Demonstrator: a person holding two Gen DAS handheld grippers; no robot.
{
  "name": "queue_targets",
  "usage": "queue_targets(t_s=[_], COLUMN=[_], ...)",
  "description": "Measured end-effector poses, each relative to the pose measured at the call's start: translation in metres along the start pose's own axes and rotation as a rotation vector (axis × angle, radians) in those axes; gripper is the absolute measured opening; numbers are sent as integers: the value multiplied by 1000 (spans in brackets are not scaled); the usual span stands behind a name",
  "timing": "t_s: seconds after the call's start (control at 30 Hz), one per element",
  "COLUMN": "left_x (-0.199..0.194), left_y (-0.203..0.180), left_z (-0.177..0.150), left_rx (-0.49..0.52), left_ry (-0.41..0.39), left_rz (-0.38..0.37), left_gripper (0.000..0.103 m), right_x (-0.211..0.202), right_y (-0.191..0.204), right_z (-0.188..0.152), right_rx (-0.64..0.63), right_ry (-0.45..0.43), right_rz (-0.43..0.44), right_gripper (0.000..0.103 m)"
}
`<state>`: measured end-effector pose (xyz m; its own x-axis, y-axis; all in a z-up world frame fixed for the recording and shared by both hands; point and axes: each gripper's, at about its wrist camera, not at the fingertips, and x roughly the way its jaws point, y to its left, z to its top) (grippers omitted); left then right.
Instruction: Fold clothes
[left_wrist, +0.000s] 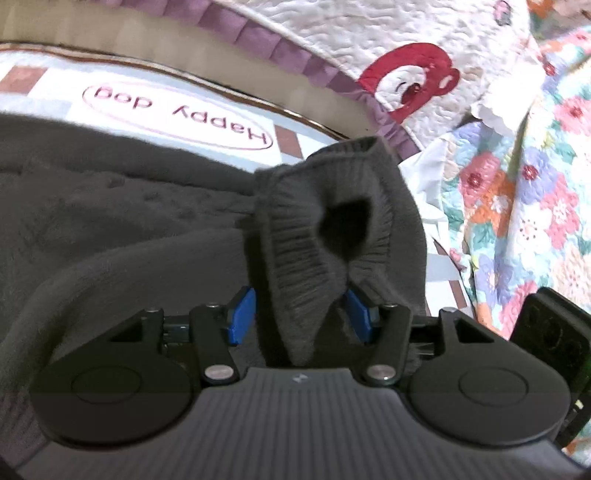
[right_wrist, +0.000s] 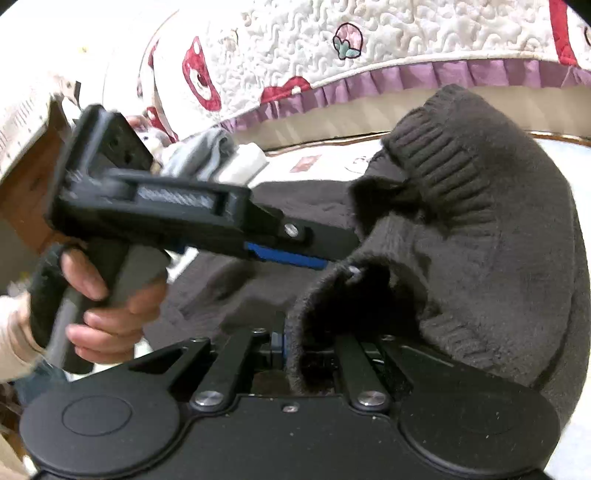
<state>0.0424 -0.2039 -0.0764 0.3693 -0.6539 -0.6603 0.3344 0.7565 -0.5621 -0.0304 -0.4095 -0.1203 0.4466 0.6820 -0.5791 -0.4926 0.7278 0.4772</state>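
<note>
The left claw (left_wrist: 301, 314) grasps a ribbed cuff (left_wrist: 321, 221) of the dark grey sweater (left_wrist: 110, 206), blue pads pressed into bunched knit rising toward twelve o'clock. The right claw (right_wrist: 314, 350) is clenched on another fold of the same sweater, whose fuzzy bulk fills that view from one to four o'clock and hides its fingers. At nine o'clock there, a hand (right_wrist: 110, 295) grips the left tool's handle. The sweater lies on a mat (left_wrist: 177, 114) printed "Happy dog". Beyond, at twelve, hangs a quilted white bedcover (right_wrist: 369, 44) with a purple ruffle (right_wrist: 406, 79); a floral quilt (left_wrist: 535, 206) sits at three o'clock.
</note>
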Motion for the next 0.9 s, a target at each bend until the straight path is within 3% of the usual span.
queue_targets(t_s=[0.17,0.3,0.33,0.4,0.47,0.53,0.6,0.67,0.77,0.87,0.9], left_x=[-7,-14,-20,-34,-43,-47,-47,-45,-37,-18,-10], left_y=[15,28,29,30,24,13,1,-12,-26,-41,-46], left_z=[-4,-12,-14,-16,-17,-19,-24,-29,-38,-46,-48], left_rx=[-12,-26,-29,-45,-15,59,133,206,263,329,352], left_ry=[17,-18,-56,-102,-112,-109,-92,-73,-41,37,46], left_rz=[55,167,196,163,151,164,163,158,81,67,93], left_gripper=[57,55,55,56,57,57,58,60,65,66,66], right_x=[2,31,27,10,-22,-59,-85,-100,-112,-99,-93], right_y=[9,21,25,34,42,37,12,-23,-68,-92,-97], right_z=[2,-5,-4,0,6,13,17,14,3,-4,-6], right_rx=[83,27,20,25,-3,19,128,264,415,481,495], right_ry=[-4,119,133,139,85,0,-101,-163,-213,-188,-175], right_rz=[112,-117,-111,-39,11,62,88,-7,-160,-206,-217], right_gripper=[8,12,12,20,32,34,38,39,41,39,39])
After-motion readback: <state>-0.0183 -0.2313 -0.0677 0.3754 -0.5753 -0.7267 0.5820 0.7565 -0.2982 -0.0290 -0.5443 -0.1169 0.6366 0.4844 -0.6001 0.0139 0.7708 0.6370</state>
